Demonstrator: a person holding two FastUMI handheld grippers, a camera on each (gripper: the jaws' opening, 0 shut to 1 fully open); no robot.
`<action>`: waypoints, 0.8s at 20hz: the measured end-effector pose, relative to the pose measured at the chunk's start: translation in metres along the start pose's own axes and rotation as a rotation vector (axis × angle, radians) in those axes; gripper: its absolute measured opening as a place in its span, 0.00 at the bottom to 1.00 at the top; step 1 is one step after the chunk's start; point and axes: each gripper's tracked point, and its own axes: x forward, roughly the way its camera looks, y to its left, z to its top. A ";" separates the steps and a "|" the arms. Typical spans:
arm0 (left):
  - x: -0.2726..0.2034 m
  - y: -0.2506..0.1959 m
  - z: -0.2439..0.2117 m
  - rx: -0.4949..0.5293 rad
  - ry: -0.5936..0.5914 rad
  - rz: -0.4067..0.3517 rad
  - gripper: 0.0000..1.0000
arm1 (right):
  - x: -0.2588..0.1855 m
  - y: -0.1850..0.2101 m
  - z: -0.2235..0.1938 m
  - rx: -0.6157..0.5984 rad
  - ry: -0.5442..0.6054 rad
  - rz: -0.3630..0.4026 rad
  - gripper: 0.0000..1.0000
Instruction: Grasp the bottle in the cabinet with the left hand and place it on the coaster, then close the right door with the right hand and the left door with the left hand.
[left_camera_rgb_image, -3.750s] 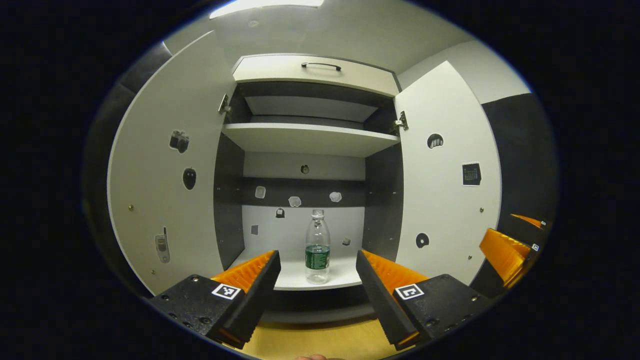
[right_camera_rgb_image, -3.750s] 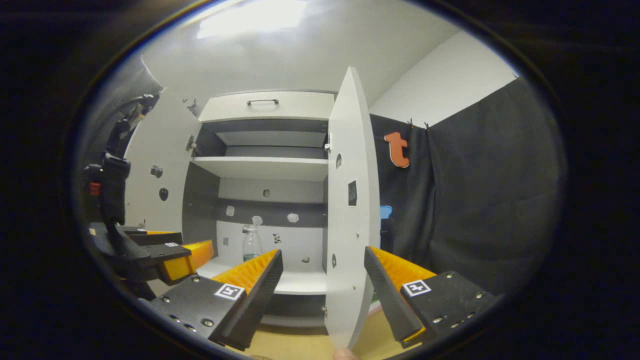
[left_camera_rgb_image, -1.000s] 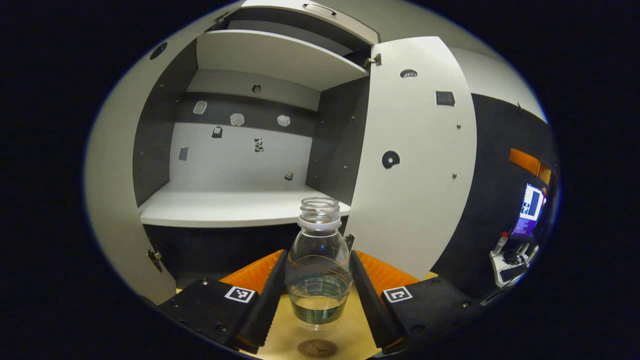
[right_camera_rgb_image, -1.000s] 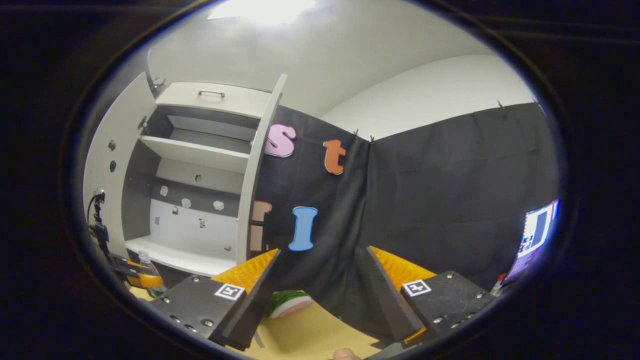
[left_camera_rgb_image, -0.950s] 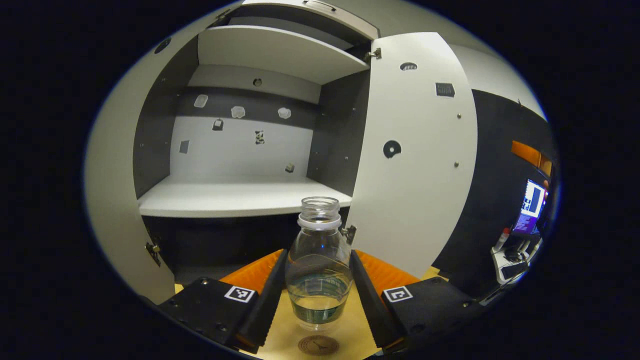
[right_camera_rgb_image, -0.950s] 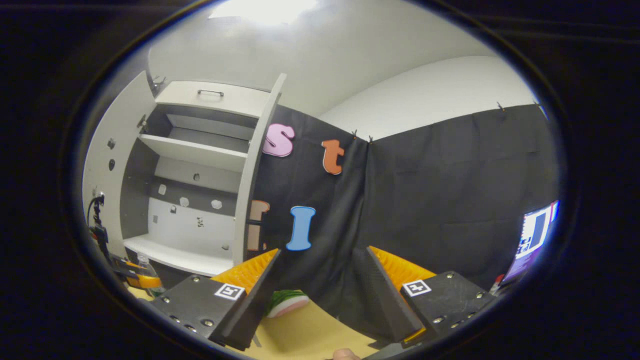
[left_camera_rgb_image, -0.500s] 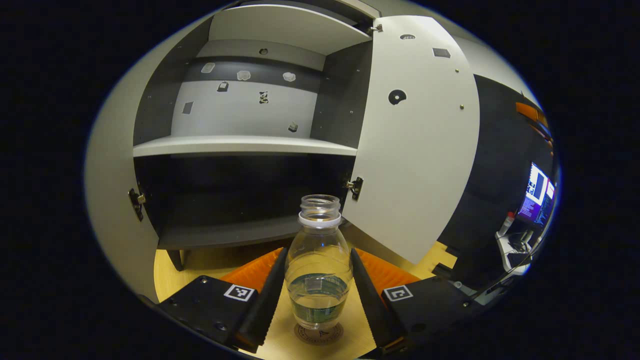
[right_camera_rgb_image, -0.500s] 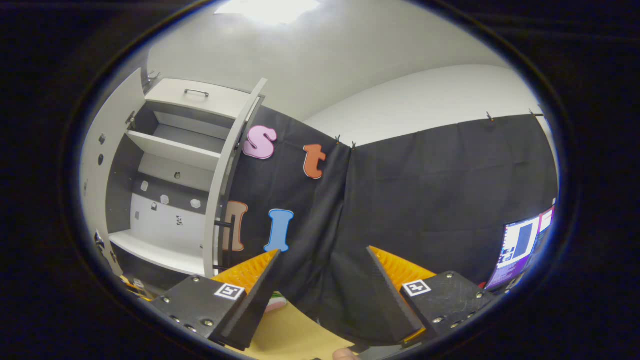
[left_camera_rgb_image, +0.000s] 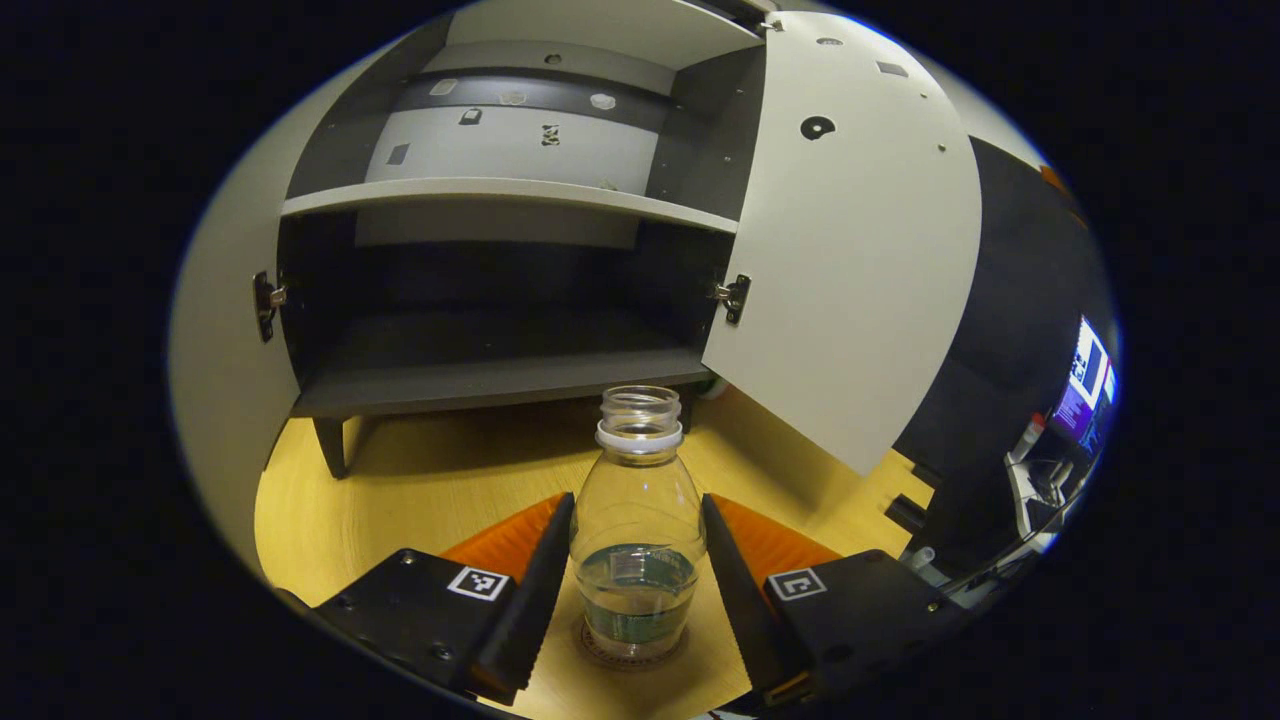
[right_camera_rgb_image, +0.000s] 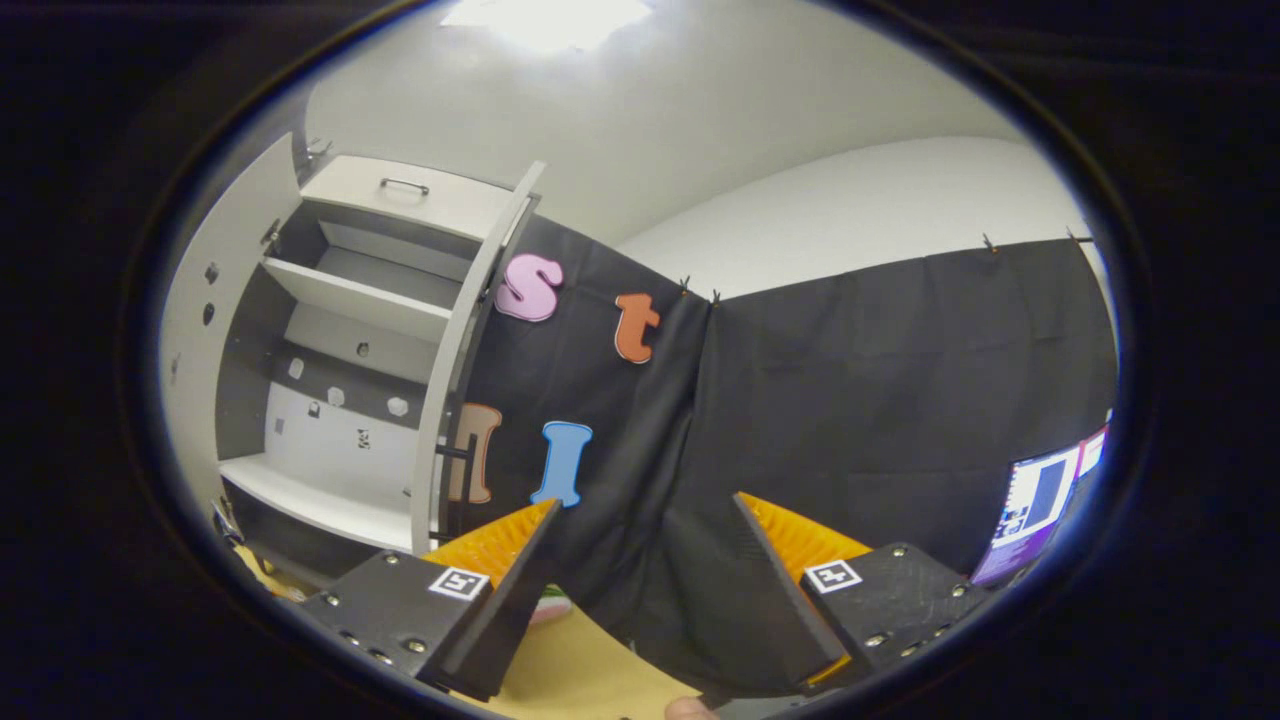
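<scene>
Your left gripper (left_camera_rgb_image: 634, 560) clamps bottle (left_camera_rgb_image: 637, 540), label unreadable, on coaster (left_camera_rgb_image: 630, 658); right gripper (right_camera_rgb_image: 640, 560) gapes, holding nothing.

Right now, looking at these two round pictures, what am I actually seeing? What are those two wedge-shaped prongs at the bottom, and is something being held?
There is no robot here: a person holds a two-finger gripper in each hand, and a wide-angle camera rides on each.

In the left gripper view, the left gripper has its two fingers pressed on a clear plastic bottle with a green label, uncapped and upright. Its base sits on a round brown coaster on the pale wooden table. Behind stands the open white and grey cabinet, with its right door swung out.

In the right gripper view, the right gripper is open and holds nothing, facing the booth's black cloth wall.
</scene>
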 end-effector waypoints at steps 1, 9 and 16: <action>-0.001 0.003 -0.003 -0.008 -0.006 0.018 0.79 | 0.000 0.000 -0.001 -0.001 0.002 0.001 0.99; -0.010 0.002 -0.011 0.013 -0.049 0.042 0.80 | 0.000 0.001 -0.009 -0.007 0.022 0.008 0.99; -0.027 -0.006 -0.020 0.055 0.003 0.027 0.80 | 0.003 0.018 -0.018 0.009 0.037 0.039 0.99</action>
